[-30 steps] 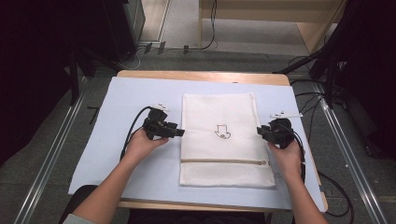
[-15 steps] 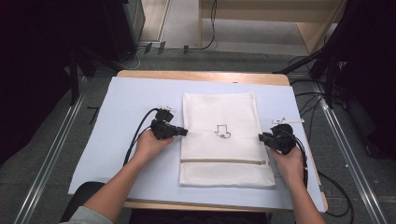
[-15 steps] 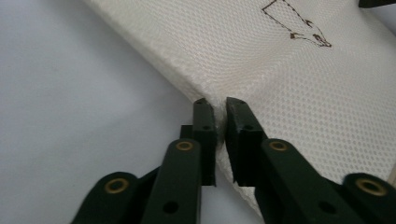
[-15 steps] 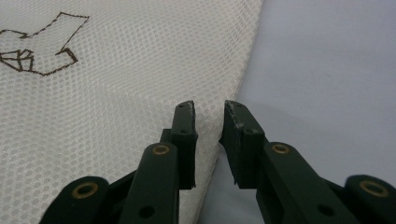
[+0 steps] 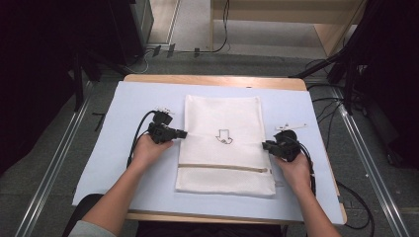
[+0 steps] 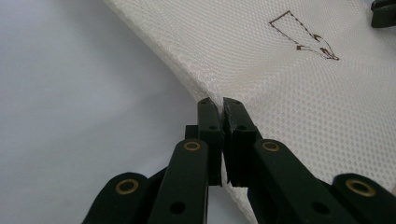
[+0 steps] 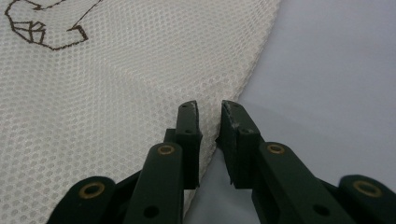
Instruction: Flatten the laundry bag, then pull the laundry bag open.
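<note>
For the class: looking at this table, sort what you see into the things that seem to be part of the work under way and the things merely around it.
In use, judging by the hands:
- white mesh bag, its zip closed
- left gripper, shut on the bag's edge
- right gripper, slightly open at the opposite edge
- pale blue mat under the bag

Just around:
- floor cables
- wooden table

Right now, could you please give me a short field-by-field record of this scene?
Surface: table under a pale blue sheet
Item: white mesh bag, flat, zipper near the person's end
Left gripper: jaws pinched on the bag's left edge
Right gripper: jaws slightly apart, astride the bag's right edge
</note>
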`<state>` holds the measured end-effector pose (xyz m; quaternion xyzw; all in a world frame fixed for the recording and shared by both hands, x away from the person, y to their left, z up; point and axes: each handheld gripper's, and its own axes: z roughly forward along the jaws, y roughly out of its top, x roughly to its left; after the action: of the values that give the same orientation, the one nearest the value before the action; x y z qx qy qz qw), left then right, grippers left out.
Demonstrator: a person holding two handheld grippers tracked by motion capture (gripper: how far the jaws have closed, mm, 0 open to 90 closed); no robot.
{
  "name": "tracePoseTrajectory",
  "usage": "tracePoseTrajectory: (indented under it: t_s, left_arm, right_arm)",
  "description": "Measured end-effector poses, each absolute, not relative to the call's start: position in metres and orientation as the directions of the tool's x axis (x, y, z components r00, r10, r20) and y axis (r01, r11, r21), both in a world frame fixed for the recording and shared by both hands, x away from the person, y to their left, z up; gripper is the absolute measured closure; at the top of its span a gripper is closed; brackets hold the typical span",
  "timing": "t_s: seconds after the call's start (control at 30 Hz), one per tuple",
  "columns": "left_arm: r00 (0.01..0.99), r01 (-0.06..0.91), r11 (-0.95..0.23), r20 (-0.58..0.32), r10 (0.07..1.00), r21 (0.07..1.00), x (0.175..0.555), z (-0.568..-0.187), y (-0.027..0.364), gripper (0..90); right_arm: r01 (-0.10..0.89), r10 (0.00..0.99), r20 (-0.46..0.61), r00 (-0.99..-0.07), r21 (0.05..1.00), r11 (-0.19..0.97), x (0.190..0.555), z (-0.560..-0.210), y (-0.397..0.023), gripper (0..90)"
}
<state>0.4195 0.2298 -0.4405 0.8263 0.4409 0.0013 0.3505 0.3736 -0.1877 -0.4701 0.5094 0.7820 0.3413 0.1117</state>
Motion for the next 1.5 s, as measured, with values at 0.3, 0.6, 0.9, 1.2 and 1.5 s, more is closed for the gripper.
tracePoseTrajectory:
  t_s: [0.3,0.6,0.9,1.2,1.5]
  left_arm:
    - [0.575,0.746,-0.322,-0.319,0.753,0.583,0.421,-0.440,0.258,86.3]
    - [0.573,0.738,-0.318,-0.305,0.761,0.595,0.422,-0.440,0.261,75.4]
    - [0.595,0.704,-0.300,-0.305,0.743,0.643,0.410,-0.418,0.267,60.5]
    - [0.639,0.676,-0.339,-0.292,0.711,0.654,0.404,-0.409,0.251,59.4]
    - [0.691,0.641,-0.389,-0.277,0.667,0.662,0.397,-0.404,0.225,59.1]
  right_arm:
    - [0.689,0.845,0.163,-0.510,0.666,0.287,0.380,-0.471,-0.161,79.9]
    - [0.684,0.844,0.179,-0.506,0.680,0.266,0.381,-0.467,-0.164,76.7]
    - [0.669,0.830,0.197,-0.523,0.697,0.256,0.360,-0.452,-0.170,84.5]
    - [0.651,0.803,0.196,-0.563,0.704,0.285,0.332,-0.448,-0.168,87.6]
    - [0.681,0.794,0.217,-0.568,0.667,0.304,0.317,-0.448,-0.173,90.0]
